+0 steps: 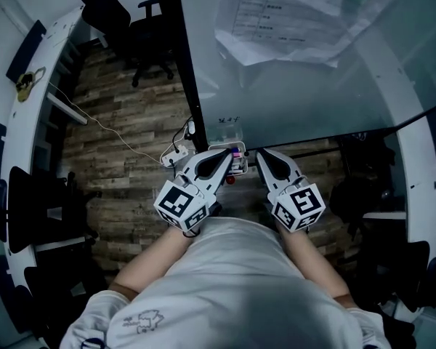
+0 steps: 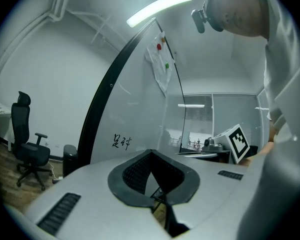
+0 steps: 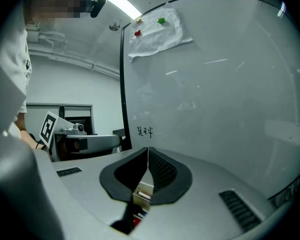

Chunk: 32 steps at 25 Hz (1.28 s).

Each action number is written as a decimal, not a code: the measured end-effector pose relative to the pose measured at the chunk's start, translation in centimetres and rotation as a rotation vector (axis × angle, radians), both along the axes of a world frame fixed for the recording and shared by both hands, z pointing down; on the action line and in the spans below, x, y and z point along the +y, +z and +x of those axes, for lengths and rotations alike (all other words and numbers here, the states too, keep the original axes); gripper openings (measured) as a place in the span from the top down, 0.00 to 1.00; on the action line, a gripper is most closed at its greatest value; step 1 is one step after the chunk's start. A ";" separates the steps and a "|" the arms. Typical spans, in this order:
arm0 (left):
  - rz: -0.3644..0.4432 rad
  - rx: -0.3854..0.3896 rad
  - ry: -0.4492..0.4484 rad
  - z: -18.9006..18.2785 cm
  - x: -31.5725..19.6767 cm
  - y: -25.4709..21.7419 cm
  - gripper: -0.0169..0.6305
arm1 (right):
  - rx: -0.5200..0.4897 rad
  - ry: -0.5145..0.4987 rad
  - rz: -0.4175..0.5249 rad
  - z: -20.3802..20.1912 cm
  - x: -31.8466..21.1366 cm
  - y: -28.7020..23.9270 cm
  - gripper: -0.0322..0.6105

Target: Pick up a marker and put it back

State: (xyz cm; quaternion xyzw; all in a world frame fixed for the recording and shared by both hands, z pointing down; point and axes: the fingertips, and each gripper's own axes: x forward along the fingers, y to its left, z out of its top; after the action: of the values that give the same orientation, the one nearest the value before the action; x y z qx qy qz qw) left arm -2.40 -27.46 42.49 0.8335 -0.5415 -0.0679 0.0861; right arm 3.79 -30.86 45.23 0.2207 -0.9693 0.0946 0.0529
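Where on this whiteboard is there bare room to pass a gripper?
The whiteboard is bare between the papers above and the small writing below, and rightwards along its lower edge. It is crowded at the marker holder, where the left gripper and right gripper sit close together.

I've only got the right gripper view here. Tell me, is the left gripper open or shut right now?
Observer: Shut. The left gripper view shows the left gripper with its jaws together and nothing between them.
Operator: Where's the marker holder relative to both grippers?
Observer: In the head view, the clear marker holder sits at the whiteboard's lower edge. The left gripper's tip overlaps it, and the right gripper is just to its right.
Operator: Anything lying nearby?
Observer: A white power strip lies on the wood floor, left of the left gripper.
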 end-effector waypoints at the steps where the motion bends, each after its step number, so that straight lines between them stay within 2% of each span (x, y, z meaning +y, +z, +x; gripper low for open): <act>1: -0.010 -0.001 0.000 -0.2 -0.2 0.4 0.96 | 0.011 0.004 -0.010 0.0 -0.2 0.6 0.93; 8: -0.099 0.008 0.010 -0.6 -1.4 3.7 0.96 | 0.046 -0.015 -0.061 -0.8 -0.8 3.7 0.93; 14: -0.138 0.010 0.023 -0.6 -2.2 5.5 0.96 | 0.096 -0.024 -0.103 -1.7 -1.5 6.6 0.92; 18: -0.173 0.021 0.023 -0.8 -2.5 6.9 0.97 | 0.133 -0.029 -0.128 -2.2 -1.8 8.7 0.83; 25: -0.208 0.032 0.036 -0.5 -3.0 8.2 0.96 | 0.203 -0.048 -0.173 -2.8 -1.8 11.7 0.78; 32: -0.227 0.042 0.028 -0.9 -2.9 9.0 0.96 | 0.229 -0.058 -0.199 -3.3 -1.5 12.9 0.78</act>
State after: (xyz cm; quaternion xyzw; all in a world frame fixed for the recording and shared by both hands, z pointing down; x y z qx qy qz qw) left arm -3.29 -30.40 51.54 0.8243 -0.5320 -0.0223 0.1924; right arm 0.54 -32.38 58.08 0.1956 -0.9487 0.1628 0.1874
